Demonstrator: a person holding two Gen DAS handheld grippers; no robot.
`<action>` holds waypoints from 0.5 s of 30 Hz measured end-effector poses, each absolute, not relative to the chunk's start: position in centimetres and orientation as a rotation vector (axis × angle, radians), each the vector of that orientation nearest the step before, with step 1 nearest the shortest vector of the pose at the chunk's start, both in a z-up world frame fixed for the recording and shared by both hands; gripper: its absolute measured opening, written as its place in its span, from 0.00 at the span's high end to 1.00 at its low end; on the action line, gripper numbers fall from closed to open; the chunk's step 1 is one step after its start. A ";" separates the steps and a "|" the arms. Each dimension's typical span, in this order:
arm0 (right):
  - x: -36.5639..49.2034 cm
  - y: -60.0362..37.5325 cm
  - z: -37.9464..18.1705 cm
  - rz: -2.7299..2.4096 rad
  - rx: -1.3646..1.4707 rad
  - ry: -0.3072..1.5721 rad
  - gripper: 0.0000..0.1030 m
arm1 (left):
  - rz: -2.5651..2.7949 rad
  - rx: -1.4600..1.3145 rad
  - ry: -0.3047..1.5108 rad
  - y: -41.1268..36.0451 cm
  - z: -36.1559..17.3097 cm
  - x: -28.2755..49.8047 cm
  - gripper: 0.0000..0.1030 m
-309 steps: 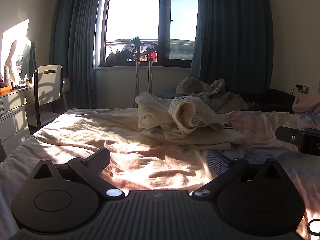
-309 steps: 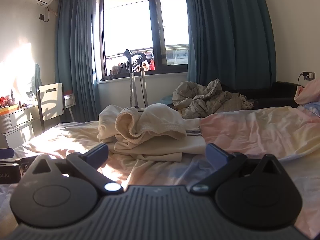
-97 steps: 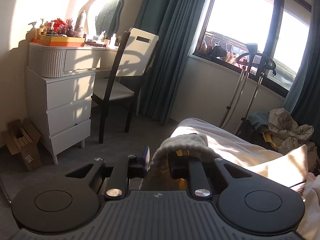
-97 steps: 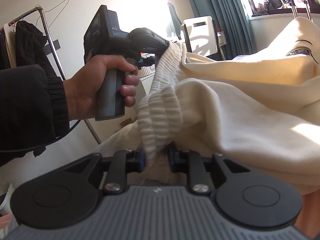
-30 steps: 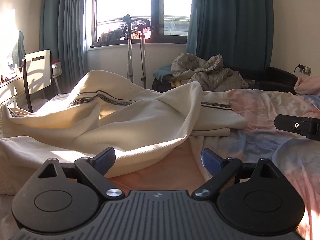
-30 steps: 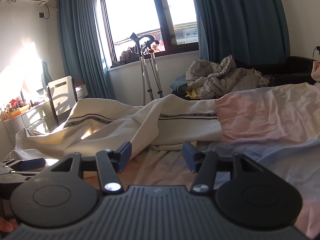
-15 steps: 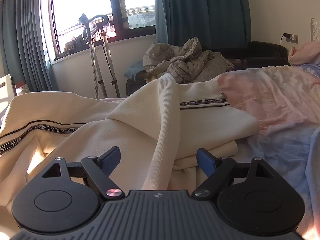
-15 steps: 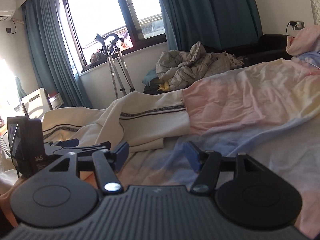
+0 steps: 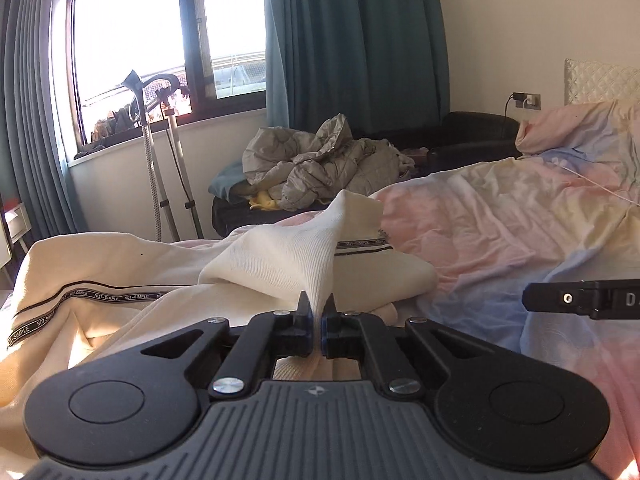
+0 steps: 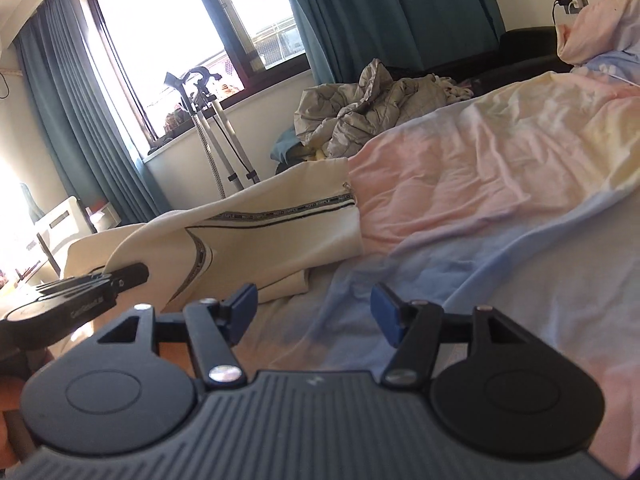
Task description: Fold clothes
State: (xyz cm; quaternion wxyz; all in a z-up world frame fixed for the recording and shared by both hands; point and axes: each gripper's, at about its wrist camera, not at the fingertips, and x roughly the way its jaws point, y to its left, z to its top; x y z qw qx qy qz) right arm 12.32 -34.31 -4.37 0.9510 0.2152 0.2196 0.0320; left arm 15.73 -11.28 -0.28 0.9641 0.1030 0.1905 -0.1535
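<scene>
The left gripper (image 9: pixel 316 320) is clenched on a ribbed fold of the cream garment (image 9: pixel 280 256), pulling it into a peak. The right gripper (image 10: pixel 312 308) is released above the wrinkled pastel bedsheet (image 10: pixel 480 184).

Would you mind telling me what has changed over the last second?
The left tongs, open a second ago, have shut on a ridge of the cream garment and pinch it up. The right tongs remain open and empty over the bedsheet.
</scene>
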 end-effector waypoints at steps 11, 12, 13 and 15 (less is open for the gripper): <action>9.5 -35.1 -2.8 0.226 0.703 0.509 0.36 | -0.279 -0.054 0.435 -3.0 -1.5 4.8 0.96; 9.8 -35.1 -3.0 0.220 0.715 0.526 0.36 | -0.279 -0.070 0.440 -2.6 -1.5 4.8 0.96; 10.2 -35.0 -3.3 0.208 0.724 0.545 0.36 | -0.276 -0.083 0.436 -2.4 -1.3 4.9 0.96; 11.7 -35.0 -4.2 0.179 0.757 0.593 0.36 | -0.275 -0.111 0.431 -2.1 -1.2 5.0 0.96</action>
